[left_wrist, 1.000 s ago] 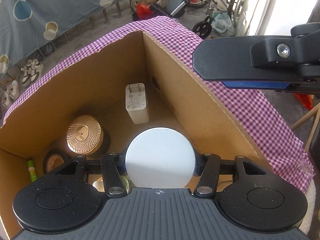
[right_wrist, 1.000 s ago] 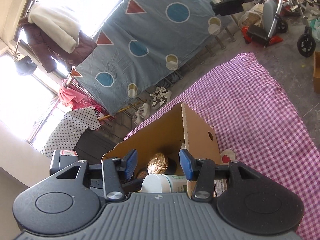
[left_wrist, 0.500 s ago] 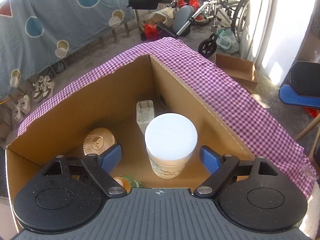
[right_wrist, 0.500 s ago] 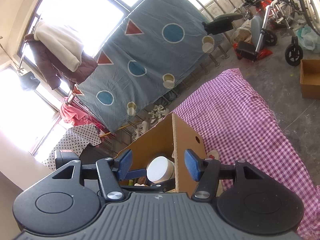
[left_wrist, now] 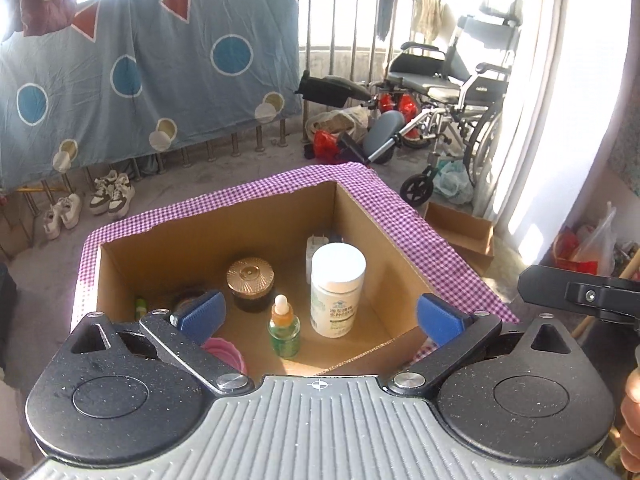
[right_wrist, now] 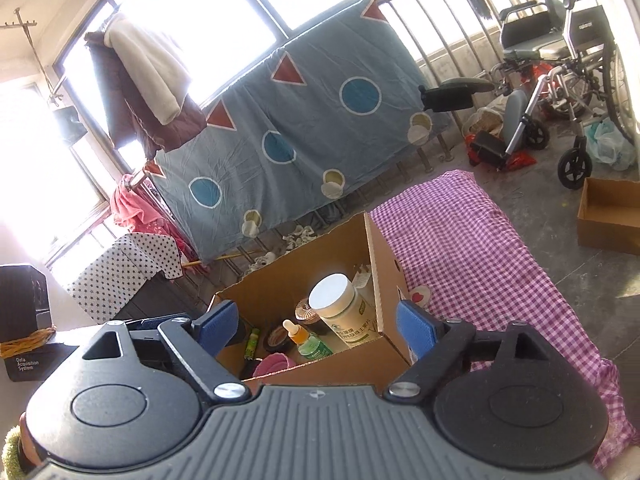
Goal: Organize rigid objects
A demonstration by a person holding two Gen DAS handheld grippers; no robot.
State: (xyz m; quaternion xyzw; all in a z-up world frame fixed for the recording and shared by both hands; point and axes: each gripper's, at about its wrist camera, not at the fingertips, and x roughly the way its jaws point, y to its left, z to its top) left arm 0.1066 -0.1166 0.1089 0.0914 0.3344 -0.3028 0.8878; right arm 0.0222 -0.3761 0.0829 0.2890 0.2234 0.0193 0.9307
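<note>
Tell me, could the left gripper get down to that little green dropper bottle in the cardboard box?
Probably yes. The left gripper is open above the cardboard box, whose top is uncovered. The green dropper bottle stands upright with a gap to the tall white bottle beside it, though that gap looks tight.

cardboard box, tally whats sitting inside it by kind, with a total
In the cardboard box:
white supplement bottle: 1
green dropper bottle: 1
dark jar with gold lid: 1
white charger plug: 1
tape roll: 1
small green tube: 1
pink round item, partly hidden: 1
Total: 7
</note>
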